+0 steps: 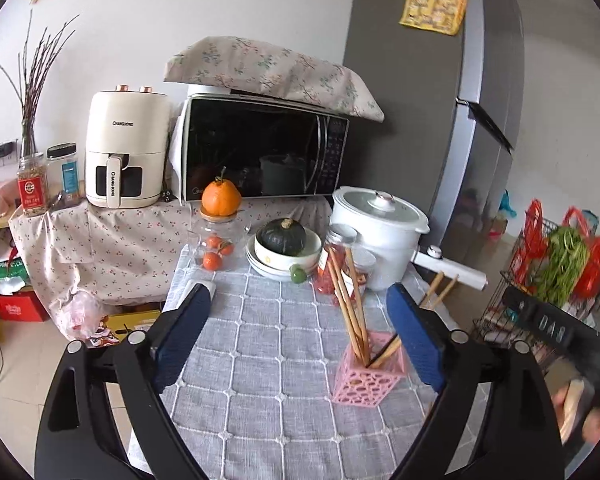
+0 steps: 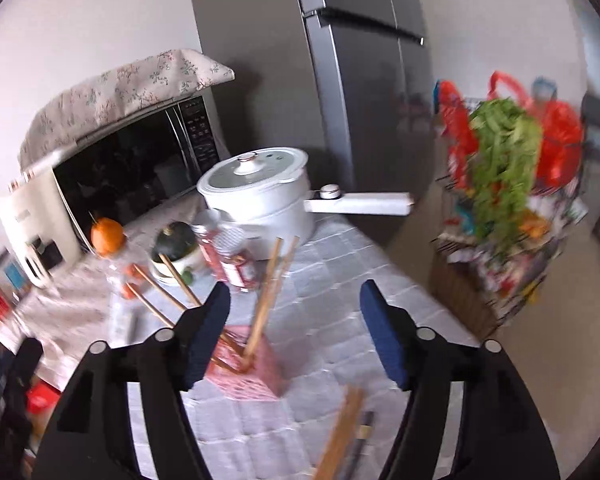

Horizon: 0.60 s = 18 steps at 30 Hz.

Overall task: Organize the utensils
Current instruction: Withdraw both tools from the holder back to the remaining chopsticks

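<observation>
A: Item one, pink holder [image 1: 368,368]: perforated, square, standing upright on the quilted grey worktop [image 1: 268,360] toward its right edge. Contents: several wooden chopsticks [image 1: 350,304] leaning out at mixed angles, one dark stick lying low across the rim.

B: Item two, loose chopsticks [image 2: 340,436]: a wooden pair and what looks like one dark stick, flat on the worktop near its front edge, just short of the holder. Blurred in the right view, so I can't give a sure count.

A: Left tongs [image 1: 300,320]: spread wide, nothing between the blue pads, hanging over the middle of the worktop beside the holder.

B: Right tongs [image 2: 294,332]: also parted and empty, above the holder; the loose sticks lie below and between the arms.

A: Step in hand, by my reckoning: fetch the loose ones and stand them in with the rest.

B: Advice, then. Come down on the sticks across their length, near the middle, and pinch them as a bundle so they don't scissor apart. Tip them upright before reaching the holder, and enter at the free corner, clear of the leaning sticks.

A: Hazard: the holder looks light. The idle left tongs could steady its wall.

B: Also noted behind: red-lidded jar [image 1: 332,264], white pot [image 1: 376,236].
</observation>
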### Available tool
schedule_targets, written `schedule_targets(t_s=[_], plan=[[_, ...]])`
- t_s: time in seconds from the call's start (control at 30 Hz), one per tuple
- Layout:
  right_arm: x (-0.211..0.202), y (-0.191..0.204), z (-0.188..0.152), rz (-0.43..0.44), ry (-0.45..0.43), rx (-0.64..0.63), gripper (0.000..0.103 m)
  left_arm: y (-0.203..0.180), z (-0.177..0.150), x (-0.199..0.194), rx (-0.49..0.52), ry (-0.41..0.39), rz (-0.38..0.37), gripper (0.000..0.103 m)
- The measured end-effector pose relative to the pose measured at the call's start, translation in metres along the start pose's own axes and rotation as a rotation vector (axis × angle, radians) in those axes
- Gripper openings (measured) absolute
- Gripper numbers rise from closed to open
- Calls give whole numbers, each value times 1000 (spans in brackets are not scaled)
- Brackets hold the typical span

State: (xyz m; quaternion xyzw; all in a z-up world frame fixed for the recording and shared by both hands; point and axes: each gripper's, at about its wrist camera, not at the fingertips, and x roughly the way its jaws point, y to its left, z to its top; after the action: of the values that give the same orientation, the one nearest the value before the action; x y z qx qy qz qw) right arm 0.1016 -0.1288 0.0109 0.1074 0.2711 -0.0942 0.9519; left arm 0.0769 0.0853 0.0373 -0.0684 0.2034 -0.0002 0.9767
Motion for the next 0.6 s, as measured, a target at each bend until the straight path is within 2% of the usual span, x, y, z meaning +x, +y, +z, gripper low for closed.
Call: schedule_targets(t_s=[0.1, 0.27, 0.47, 0.6], plan=[[-12, -2, -15, -45, -30, -33, 75, -10, -6, -2, 28, 9, 7, 92], [-28, -14, -35, -102, -63, -28, 89, -22, -18, -6, 56, 18, 7, 96], [-34, -35, -54, -121, -28, 12, 96, -30, -33, -5, 72, 63, 3, 96], [-30, -52, -67, -120, 28, 46, 96, -39, -42, -3, 112, 84, 0, 96]])
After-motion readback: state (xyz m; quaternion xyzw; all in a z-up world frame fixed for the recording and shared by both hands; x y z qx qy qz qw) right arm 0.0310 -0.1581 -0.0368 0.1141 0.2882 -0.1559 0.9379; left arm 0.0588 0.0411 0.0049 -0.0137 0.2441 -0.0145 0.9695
